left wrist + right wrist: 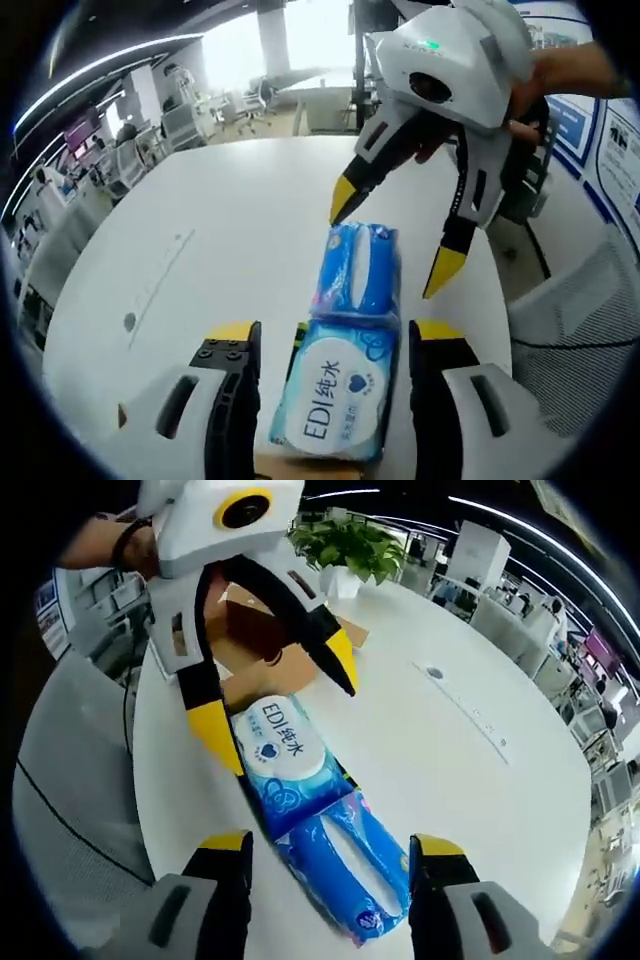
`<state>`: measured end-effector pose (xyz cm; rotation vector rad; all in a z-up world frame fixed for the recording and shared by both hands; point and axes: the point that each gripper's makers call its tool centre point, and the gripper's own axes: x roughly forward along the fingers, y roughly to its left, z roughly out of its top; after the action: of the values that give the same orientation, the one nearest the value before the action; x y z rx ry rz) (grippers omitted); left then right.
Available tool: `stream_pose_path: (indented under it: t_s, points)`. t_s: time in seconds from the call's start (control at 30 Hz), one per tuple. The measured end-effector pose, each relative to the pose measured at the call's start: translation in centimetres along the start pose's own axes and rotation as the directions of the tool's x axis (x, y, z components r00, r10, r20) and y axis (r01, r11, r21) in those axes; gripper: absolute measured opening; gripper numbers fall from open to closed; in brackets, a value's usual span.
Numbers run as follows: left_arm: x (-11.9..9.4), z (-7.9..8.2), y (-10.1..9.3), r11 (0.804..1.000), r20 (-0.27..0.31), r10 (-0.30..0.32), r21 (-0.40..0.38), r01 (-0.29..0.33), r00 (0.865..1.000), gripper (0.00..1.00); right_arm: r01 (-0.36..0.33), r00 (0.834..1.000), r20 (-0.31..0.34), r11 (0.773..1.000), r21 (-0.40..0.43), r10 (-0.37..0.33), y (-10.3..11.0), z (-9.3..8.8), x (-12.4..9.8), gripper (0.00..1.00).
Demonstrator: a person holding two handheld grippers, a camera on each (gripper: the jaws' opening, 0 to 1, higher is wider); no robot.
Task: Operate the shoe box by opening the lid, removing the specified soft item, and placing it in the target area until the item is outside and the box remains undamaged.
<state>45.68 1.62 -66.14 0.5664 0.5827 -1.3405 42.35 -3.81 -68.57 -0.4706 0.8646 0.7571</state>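
Note:
A blue soft tissue pack (340, 395) with a white "EDI" label lies lengthwise on the white table (200, 260). Its labelled end reaches the brown cardboard shoe box (262, 630), whose flaps stand open. My left gripper (337, 332) is open, one jaw on each side of the labelled end. My right gripper (393, 238), held by a hand, comes in from the far side and is open too, its yellow tips spread over the pack's other end. In the right gripper view the pack (335, 865) runs between my right gripper's (332, 842) jaws toward the left gripper (281, 705).
A potted green plant (345, 540) stands behind the box. The table (450, 770) has a small round port (433, 672). A mesh chair (590, 330) sits off its right edge, and office desks and chairs fill the background.

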Motion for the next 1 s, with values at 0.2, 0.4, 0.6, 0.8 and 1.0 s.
stream_pose_path:
  t_s: [0.2, 0.4, 0.6, 0.8, 1.0]
  points:
    - [-2.5, -1.3, 0.8, 0.998, 0.028, 0.036, -0.047, -0.034, 0.999, 0.62, -0.014, 0.996, 0.092, 0.995, 0.098, 0.005, 0.9, 2.3, 0.5, 0.62]
    - [-5.1, -3.1, 1.2, 0.994, 0.047, 0.07, -0.084, -0.066, 0.996, 0.62, -0.035, 0.989, 0.15, 0.988, 0.15, 0.013, 2.5, 4.0, 1.1, 0.63]
    - [-8.1, -4.5, 1.9, 0.987, 0.076, 0.113, -0.12, -0.104, 0.991, 0.63, -0.046, 0.985, 0.174, 0.983, 0.176, 0.015, 4.1, 4.9, 1.8, 0.63]
    - [-10.6, -6.1, 2.2, 0.979, 0.097, 0.151, -0.151, -0.135, 0.984, 0.64, -0.061, 0.977, 0.214, 0.977, 0.206, 0.015, 5.2, 6.3, 2.1, 0.63]
    - [-12.4, -7.9, 2.4, 0.969, 0.104, 0.186, -0.186, -0.164, 0.977, 0.63, -0.072, 0.977, 0.211, 0.979, 0.192, 0.031, 6.3, 6.5, 2.6, 0.64]
